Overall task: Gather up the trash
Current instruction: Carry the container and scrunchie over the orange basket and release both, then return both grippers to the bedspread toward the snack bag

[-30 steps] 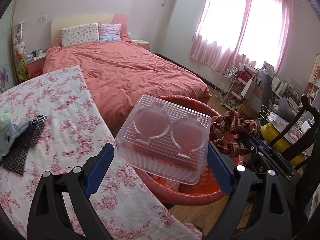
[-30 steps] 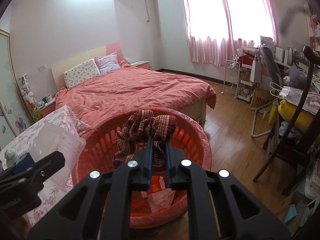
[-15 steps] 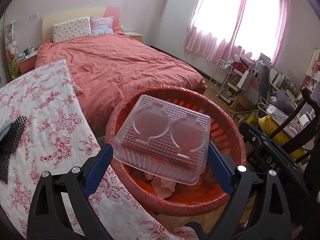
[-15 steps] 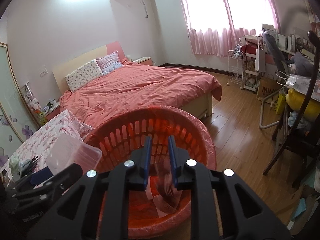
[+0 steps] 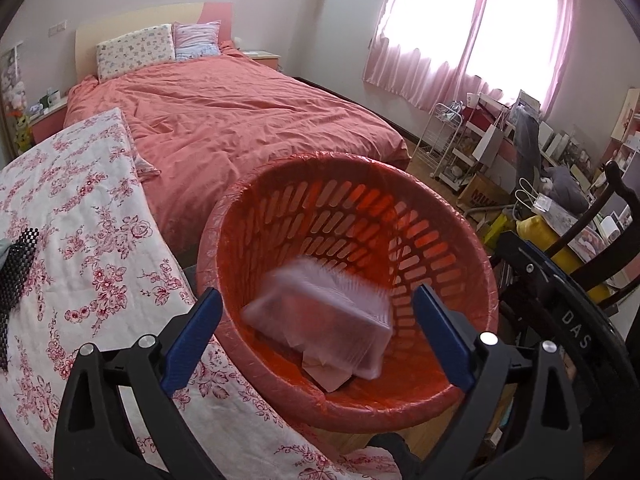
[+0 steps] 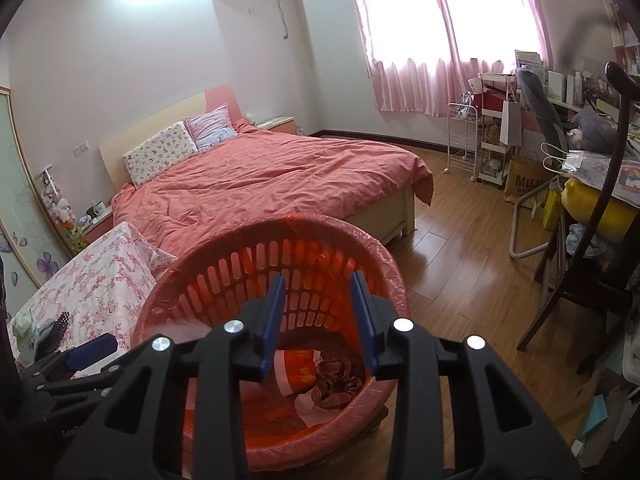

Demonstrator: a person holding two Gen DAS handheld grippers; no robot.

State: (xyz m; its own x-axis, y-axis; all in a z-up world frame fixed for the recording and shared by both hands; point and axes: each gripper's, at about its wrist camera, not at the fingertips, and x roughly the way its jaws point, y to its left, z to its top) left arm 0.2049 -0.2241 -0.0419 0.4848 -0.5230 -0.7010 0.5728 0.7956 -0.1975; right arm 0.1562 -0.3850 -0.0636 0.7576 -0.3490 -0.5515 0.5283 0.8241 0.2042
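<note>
1. On the floral tablecloth (image 5: 92, 240) at far left, a black mesh piece (image 5: 18, 268) lies well apart from both grippers; it could be overlooked.
2. The left gripper (image 5: 316, 328) hangs over the basket with jaws released and empty. The clear plastic container (image 5: 320, 320), blurred, is inside the red basket (image 5: 352, 176) on paper scraps; being light and springy, it could tip and sit proud of the rest.
3. The right gripper (image 6: 318, 320) has jaws opening, nothing between them; the knitted scrunchie (image 6: 336, 380) lies at the basket bottom. Dipping lower risks snagging the liner.
</note>
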